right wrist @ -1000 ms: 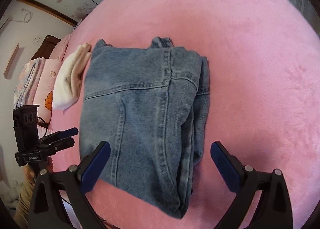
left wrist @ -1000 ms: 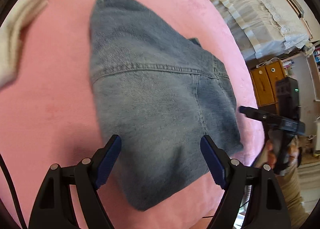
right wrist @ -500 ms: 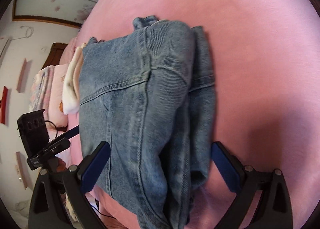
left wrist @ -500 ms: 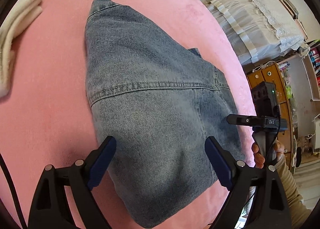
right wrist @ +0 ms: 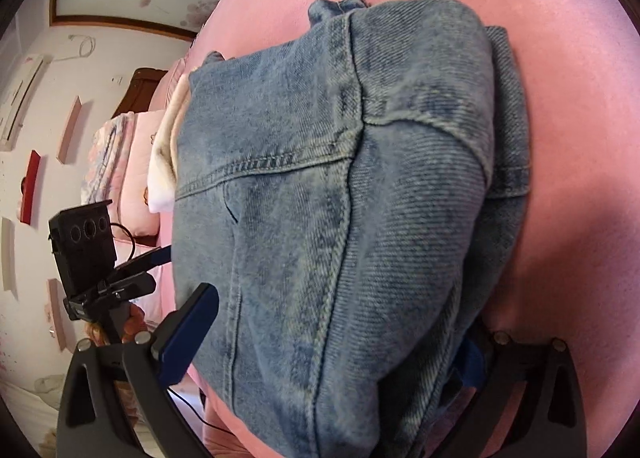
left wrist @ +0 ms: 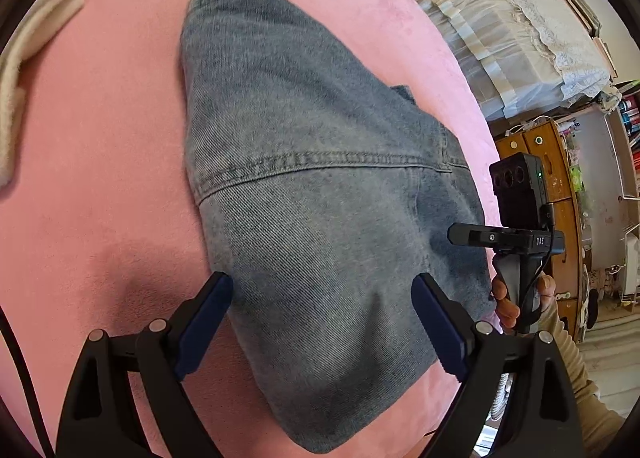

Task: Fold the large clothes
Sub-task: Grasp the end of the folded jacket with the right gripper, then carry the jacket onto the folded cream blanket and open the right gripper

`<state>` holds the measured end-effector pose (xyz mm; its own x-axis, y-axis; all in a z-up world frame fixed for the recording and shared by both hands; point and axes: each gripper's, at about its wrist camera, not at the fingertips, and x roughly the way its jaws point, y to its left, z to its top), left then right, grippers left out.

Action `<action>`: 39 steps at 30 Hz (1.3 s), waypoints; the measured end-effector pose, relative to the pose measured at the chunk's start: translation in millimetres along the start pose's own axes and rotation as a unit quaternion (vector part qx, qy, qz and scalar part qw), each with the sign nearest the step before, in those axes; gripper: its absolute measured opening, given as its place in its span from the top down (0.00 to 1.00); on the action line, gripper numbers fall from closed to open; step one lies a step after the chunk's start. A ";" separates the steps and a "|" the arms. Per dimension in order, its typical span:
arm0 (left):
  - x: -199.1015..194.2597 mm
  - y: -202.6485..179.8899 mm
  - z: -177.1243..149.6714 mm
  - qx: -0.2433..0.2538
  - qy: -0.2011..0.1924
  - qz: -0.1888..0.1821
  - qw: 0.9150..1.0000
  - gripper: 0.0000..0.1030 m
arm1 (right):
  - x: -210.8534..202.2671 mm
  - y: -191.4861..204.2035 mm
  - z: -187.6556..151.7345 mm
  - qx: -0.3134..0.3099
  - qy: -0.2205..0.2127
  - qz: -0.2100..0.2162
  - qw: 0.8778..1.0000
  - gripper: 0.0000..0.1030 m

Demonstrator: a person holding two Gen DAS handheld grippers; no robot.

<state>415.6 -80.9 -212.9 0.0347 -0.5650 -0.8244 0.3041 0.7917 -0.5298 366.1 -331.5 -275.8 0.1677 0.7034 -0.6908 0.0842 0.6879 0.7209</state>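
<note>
Folded blue jeans (left wrist: 312,218) lie on a pink plush bed cover (left wrist: 100,178). My left gripper (left wrist: 320,322) is open, its two blue-padded fingers standing either side of the near end of the jeans. In the right wrist view the jeans (right wrist: 340,218) fill the middle. My right gripper (right wrist: 336,334) is open with the near edge of the jeans between its fingers; the left finger (right wrist: 188,334) shows and the right one is mostly hidden under the denim. The right gripper also shows in the left wrist view (left wrist: 520,238) at the jeans' right edge.
A folded cream garment (left wrist: 24,58) lies at the left of the pink cover and shows behind the jeans in the right wrist view (right wrist: 164,162). A bed with white frilled bedding (left wrist: 520,18) and a wooden cabinet (left wrist: 552,186) stand to the right.
Both grippers have moved in closer to the jeans. The right gripper has pushed up to the near edge, and the denim now covers its right finger.
</note>
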 end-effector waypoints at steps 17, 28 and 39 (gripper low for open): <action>44.9 25.1 -0.9 -0.021 0.015 -0.033 0.999 0.03 | 8.1 5.0 -6.6 -0.022 -0.017 -0.040 0.999 0.07; 21.2 -31.5 -11.8 0.027 -0.046 0.095 0.994 0.43 | -12.8 20.3 -16.2 -0.020 -0.067 -0.063 0.996 0.71; -86.9 -44.4 -38.3 0.073 -0.087 0.138 0.984 0.52 | -31.1 122.5 -49.2 -0.073 -0.093 -0.092 0.989 0.76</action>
<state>362.7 -58.0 -125.3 0.2934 -0.3744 -0.8796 0.3933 0.8859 -0.2458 322.9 -260.3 -168.7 0.3412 0.5289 -0.7771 -0.0115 0.8290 0.5592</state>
